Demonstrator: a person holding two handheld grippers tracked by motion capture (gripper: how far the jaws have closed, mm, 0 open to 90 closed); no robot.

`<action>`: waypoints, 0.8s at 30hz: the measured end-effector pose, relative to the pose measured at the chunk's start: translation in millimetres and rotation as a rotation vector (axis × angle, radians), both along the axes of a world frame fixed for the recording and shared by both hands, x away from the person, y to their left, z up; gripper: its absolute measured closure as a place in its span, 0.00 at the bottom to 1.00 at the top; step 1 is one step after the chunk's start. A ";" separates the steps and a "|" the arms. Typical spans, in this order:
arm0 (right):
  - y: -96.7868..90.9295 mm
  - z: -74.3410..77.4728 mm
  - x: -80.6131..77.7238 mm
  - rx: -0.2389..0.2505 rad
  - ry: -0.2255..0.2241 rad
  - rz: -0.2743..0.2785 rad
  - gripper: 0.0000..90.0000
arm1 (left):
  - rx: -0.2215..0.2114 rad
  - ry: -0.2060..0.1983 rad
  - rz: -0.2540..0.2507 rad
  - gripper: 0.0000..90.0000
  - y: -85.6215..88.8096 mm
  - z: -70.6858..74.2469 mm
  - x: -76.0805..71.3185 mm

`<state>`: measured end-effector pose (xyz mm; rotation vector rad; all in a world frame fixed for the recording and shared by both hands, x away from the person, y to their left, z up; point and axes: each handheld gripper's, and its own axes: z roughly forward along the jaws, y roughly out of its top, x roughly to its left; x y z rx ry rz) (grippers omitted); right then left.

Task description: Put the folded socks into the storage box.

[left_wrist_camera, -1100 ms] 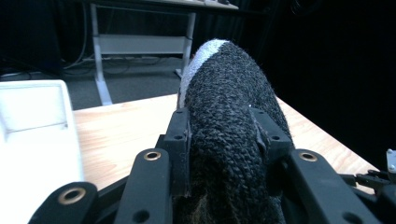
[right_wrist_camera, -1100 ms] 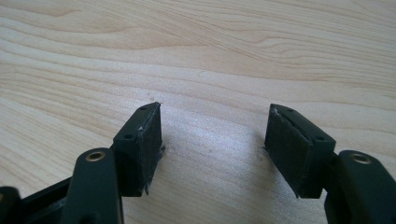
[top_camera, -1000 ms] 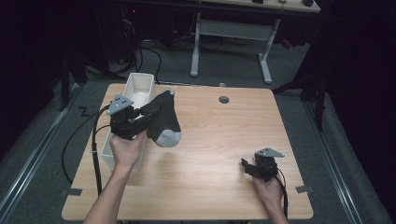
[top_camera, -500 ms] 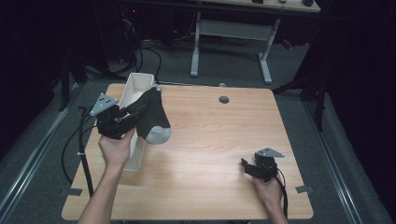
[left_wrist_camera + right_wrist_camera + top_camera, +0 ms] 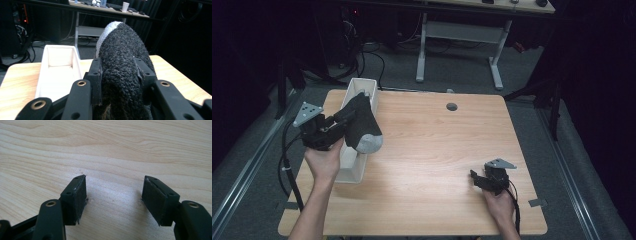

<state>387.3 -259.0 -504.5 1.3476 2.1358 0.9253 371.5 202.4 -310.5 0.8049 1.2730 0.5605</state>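
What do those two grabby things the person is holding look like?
Each gripper is black, with two flat, square-ended jaws and small brass-coloured rings at the joints. The left gripper and the right gripper each carry a grey three-cornered plate with little holes on top. A black cable trails from each one. The person's forearms are bare, with no sleeves in sight.

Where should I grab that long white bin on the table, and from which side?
Best guess: pinch the white bin by its thin near end wall, coming from above with one jaw inside. The open right gripper is free; the left gripper is shut on the sock over the bin's middle.
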 end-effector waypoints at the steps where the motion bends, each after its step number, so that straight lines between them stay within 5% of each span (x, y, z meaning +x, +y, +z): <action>1: 0.1 0.0 -0.1 0.001 0.001 -0.002 0.40 | 0.000 -0.002 0.005 0.72 1.4 -0.6 -0.5; 24: 0.3 0.1 -0.2 0.002 0.002 -0.004 0.40 | -0.020 -0.010 0.077 0.72 21.8 -4.9 -3.8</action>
